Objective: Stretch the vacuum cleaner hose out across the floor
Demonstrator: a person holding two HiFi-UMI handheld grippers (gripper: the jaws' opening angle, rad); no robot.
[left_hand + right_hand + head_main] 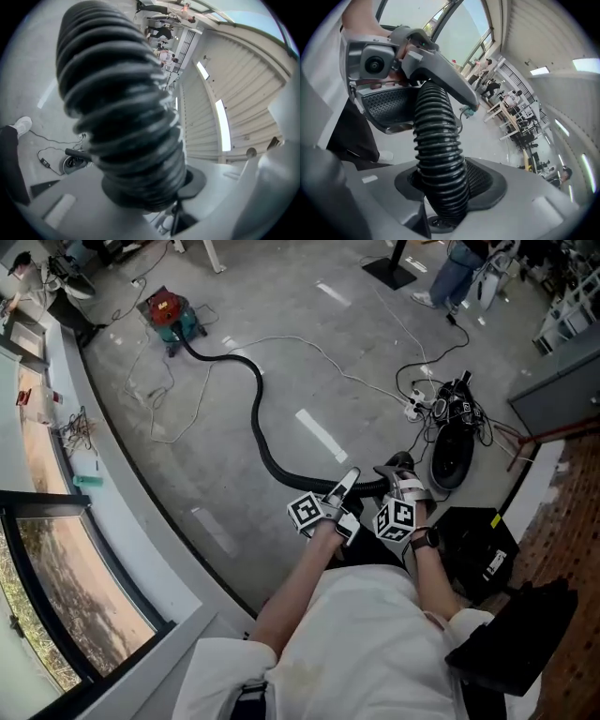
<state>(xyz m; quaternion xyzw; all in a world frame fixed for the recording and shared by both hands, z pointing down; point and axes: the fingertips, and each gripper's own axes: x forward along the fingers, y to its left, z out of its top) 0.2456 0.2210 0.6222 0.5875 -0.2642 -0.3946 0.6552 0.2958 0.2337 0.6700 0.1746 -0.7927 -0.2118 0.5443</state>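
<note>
Concrete floor is spreading out beneath me. Nearest, I am gripping the black hose by its near end, with the left tool and right tool both clamping it side by side. Farther off, it is snaking in an S toward the red vacuum cleaner at far left, so I am judging the stretch partly done, with the bends left to straighten.
</note>
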